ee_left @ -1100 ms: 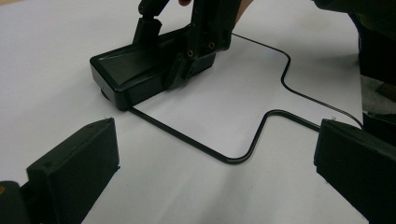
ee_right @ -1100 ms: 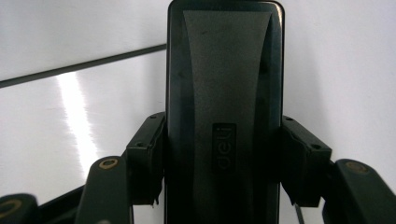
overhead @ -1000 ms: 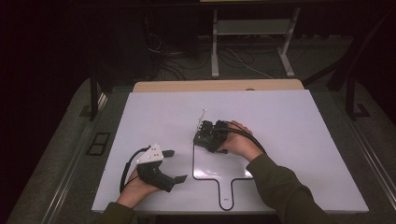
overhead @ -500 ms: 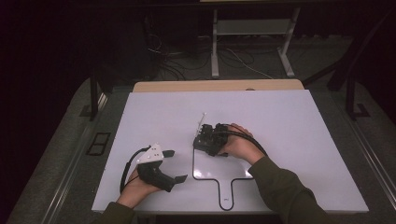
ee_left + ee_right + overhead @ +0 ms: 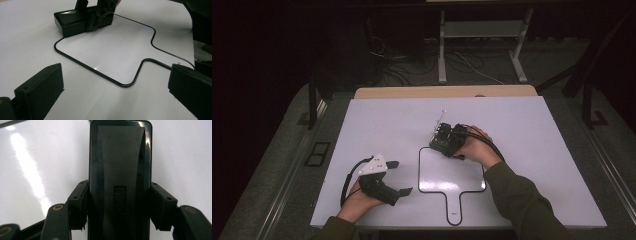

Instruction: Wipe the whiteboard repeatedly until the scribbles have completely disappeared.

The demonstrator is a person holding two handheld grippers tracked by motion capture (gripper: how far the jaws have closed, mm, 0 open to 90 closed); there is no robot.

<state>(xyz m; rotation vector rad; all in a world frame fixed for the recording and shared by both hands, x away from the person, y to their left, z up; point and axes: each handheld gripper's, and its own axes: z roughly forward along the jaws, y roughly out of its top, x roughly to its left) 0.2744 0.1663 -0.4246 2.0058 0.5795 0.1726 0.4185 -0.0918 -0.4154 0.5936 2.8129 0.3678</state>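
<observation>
A black eraser [image 5: 120,182], rigid, light and smooth-sided, is clamped across its long flanks by the right gripper [image 5: 443,138] at the board's [image 5: 452,175] twelve-o'clock edge. The left gripper [image 5: 401,177] is held unclenched at nine o'clock, empty.

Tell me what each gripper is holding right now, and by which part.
The right gripper clamps the black eraser across its long sides, near one end. The left gripper is open and holds nothing.
</observation>
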